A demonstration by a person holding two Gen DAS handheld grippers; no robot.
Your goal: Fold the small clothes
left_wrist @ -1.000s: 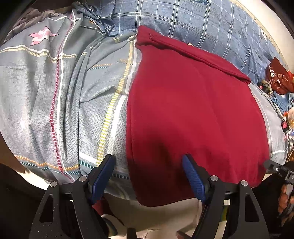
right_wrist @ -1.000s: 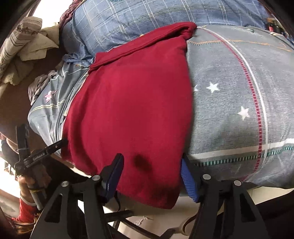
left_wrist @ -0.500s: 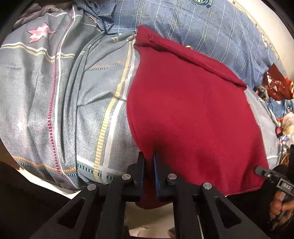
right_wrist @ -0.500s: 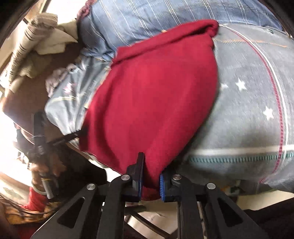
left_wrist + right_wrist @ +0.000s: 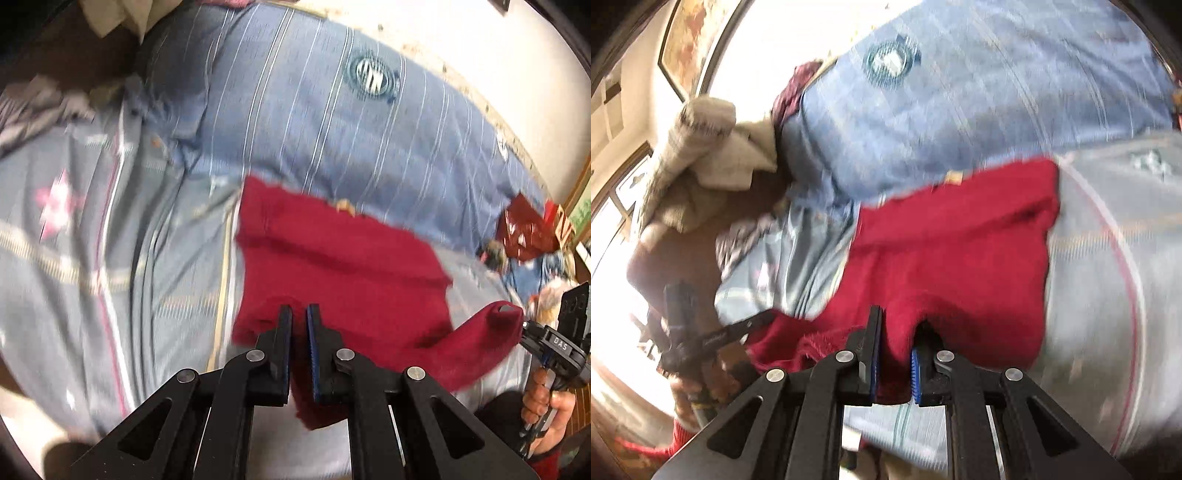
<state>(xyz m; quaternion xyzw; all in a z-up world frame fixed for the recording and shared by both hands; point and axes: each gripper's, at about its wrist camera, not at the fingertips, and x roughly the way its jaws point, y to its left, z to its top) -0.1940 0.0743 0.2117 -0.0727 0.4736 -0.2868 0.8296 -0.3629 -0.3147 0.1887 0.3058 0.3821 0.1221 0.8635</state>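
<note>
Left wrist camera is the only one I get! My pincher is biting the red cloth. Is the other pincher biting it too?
Observer: Yes. In the right wrist view the right gripper is shut on the red garment; its jaws have just been closing, with bunched cloth between them.
Operator: What's over on that side?
Observer: A rolled pale cloth sits on a beige heap, at the left of that view.
Operator: Can you see my own hand?
Observer: Yes. Your left hand wraps a black handle at the left edge.
</note>
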